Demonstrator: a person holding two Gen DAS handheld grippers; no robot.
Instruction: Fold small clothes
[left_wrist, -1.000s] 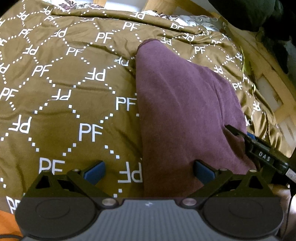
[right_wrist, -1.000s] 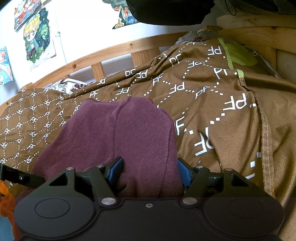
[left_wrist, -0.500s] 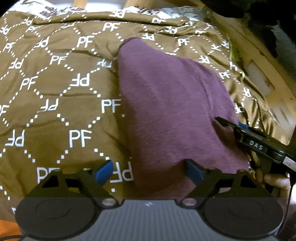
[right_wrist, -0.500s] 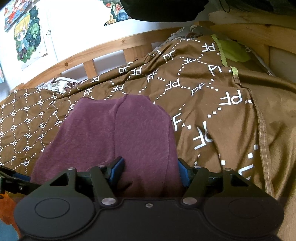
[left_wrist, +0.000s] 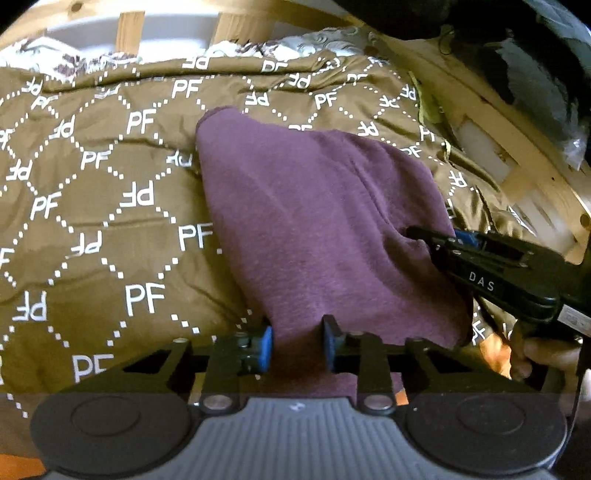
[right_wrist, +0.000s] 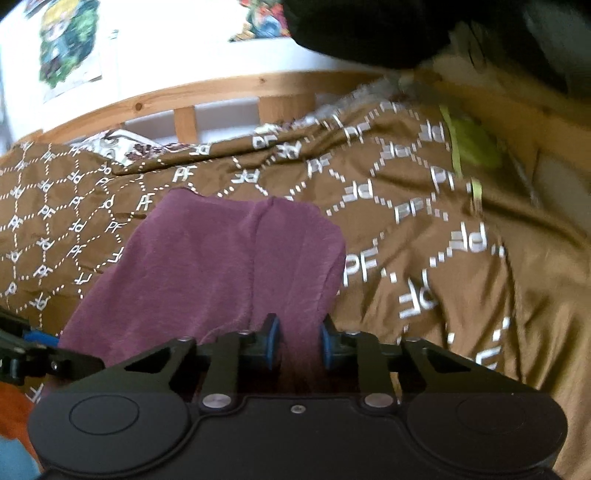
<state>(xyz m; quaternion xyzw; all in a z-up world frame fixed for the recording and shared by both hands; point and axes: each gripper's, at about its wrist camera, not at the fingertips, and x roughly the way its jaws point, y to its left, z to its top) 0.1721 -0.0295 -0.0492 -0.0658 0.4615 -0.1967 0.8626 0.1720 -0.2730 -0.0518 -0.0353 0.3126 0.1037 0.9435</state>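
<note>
A purple garment (left_wrist: 314, 229) lies on the brown "PF" patterned bedspread (left_wrist: 110, 221); it also shows in the right wrist view (right_wrist: 221, 266). My left gripper (left_wrist: 297, 347) is shut on the garment's near left edge. My right gripper (right_wrist: 297, 349) is shut on the garment's near right edge; it also shows from the side in the left wrist view (left_wrist: 461, 254). The far end of the garment rests on the bed.
A wooden bed frame (right_wrist: 221, 92) runs behind and to the right (left_wrist: 517, 155). A white wall with posters (right_wrist: 70, 51) is behind it. Dark fabric (right_wrist: 362, 29) hangs at the top. An orange item (right_wrist: 14, 410) lies at the near left.
Both grippers have closed on the garment's near edge; earlier their jaws were wide around the cloth. The views have tilted up, showing more of the bed frame.
</note>
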